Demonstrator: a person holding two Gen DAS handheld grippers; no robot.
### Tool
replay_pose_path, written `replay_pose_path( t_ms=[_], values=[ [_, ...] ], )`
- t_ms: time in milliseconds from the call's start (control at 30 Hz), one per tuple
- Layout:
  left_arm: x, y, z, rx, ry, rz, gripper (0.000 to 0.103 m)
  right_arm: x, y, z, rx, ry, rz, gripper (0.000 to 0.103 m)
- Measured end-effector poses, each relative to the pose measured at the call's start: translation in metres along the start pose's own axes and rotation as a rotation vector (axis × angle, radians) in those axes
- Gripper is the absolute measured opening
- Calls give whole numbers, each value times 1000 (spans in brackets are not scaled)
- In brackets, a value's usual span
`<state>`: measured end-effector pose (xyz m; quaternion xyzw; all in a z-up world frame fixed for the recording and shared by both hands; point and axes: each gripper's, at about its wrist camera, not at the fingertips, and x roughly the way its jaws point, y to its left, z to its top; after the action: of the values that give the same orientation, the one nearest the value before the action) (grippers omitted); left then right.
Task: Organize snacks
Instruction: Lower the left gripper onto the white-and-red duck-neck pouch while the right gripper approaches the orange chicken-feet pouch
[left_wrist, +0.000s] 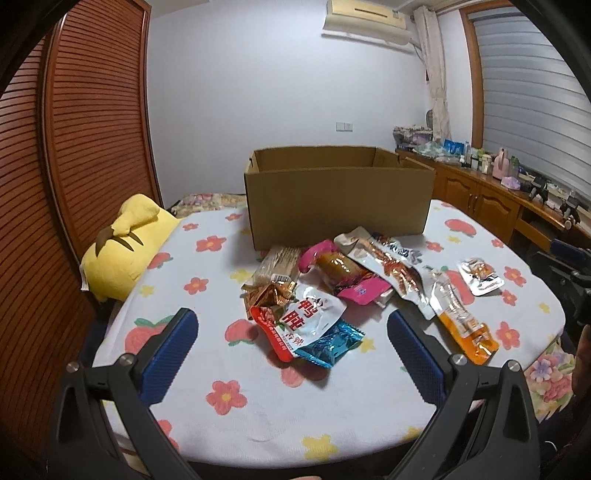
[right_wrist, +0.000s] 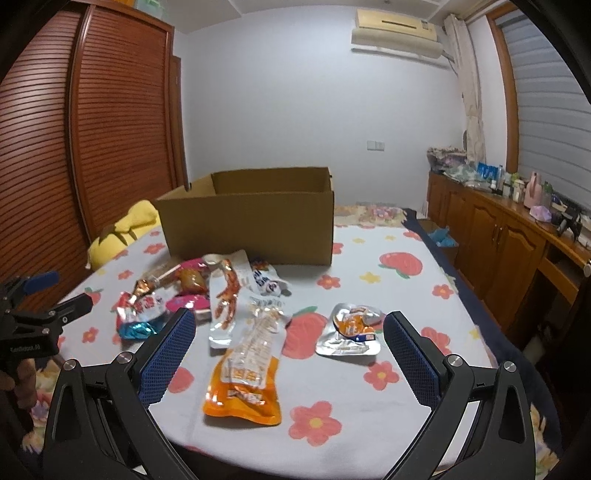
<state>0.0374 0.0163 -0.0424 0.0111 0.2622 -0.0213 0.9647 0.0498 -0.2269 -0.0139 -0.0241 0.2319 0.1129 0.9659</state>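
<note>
Floral bedspread (right_wrist: 369, 424), louvered wardrobe (right_wrist: 110, 129) beside it — both tongs (left_wrist: 291, 332) (right_wrist: 290, 332) released, empty.

Open cardboard box (left_wrist: 338, 206) upright at back, w/ snack packets (left_wrist: 314, 321) scattered flat just in front.
</note>
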Motion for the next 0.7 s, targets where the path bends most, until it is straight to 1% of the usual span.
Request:
replay_pose_path(
  t_ms=[133,400,467,600,700],
  values=[
    [11,4,0,-10,27,-22,103,4,-7,0,0,15,-6,103],
    [34,6,0,-6,84,-58,98,11,-19,-1,12,47,-9,103],
    [38,7,0,-2,97,-67,98,14,-20,-1,15,62,3,102],
    [51,6,0,20,135,-98,91,24,-18,-5,19,101,39,100],
    [56,6,0,40,150,-103,89,34,-11,-8,17,141,85,98]
  ],
)
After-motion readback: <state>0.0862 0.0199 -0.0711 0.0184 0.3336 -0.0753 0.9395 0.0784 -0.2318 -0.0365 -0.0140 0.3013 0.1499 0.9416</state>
